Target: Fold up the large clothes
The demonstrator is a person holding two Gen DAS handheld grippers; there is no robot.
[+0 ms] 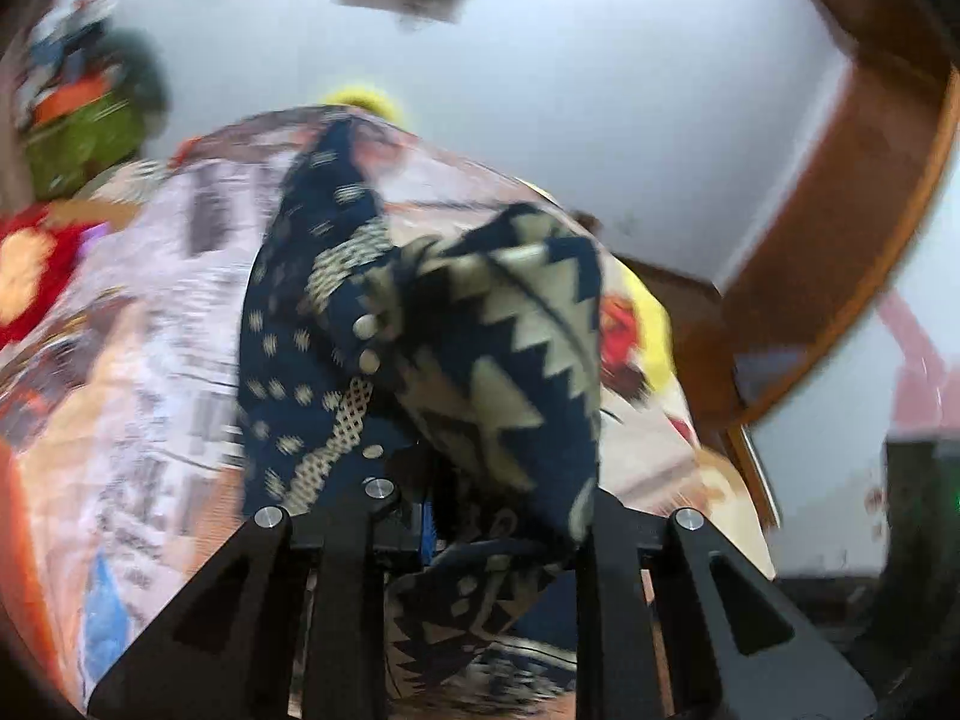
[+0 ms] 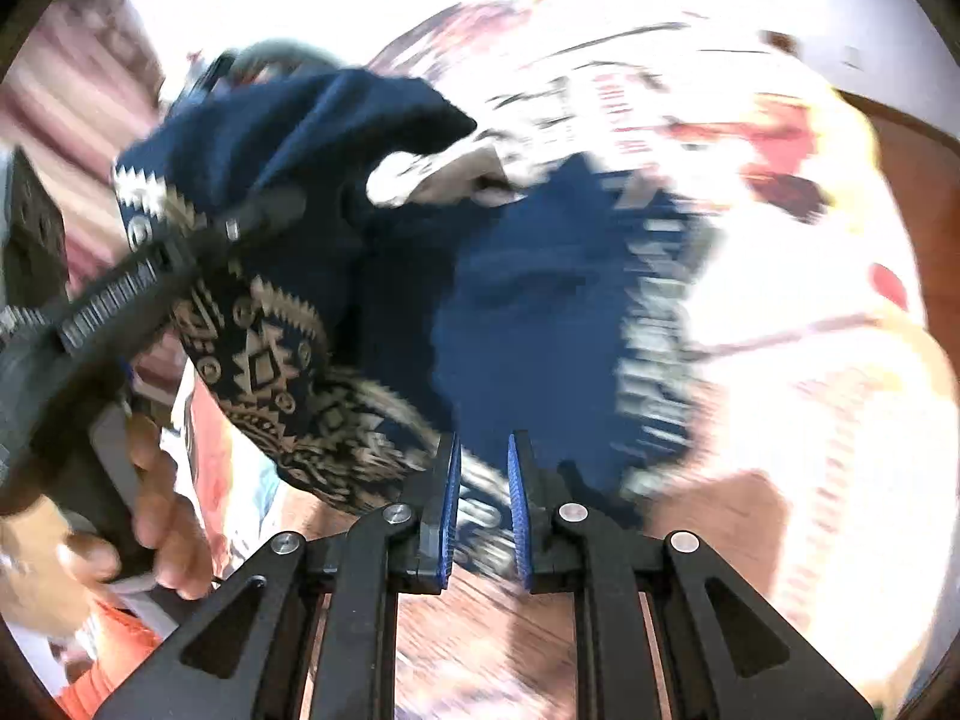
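A navy garment [image 1: 480, 330] with a beige zigzag print and pale buttons hangs bunched over my left gripper [image 1: 474, 510]. The cloth hides the fingertips, and the jaws stand close together with the fabric between them. In the right wrist view the same garment [image 2: 510, 300] lies partly spread on a printed bedspread [image 2: 810, 360]. Its patterned hem runs between the blue pads [image 2: 451, 498] of my right gripper [image 2: 485, 480], which is shut on it. The left gripper [image 2: 240, 222] shows there too, lifting a fold of the cloth, held by a person's hand [image 2: 162, 504].
A brown wooden bed frame [image 1: 840, 228] curves along the right, against a white wall [image 1: 540, 60]. A heap of coloured clothes [image 1: 78, 120] lies at the far left of the bed. Wood-grain surface [image 2: 480, 630] shows under the right gripper. Both views are blurred by motion.
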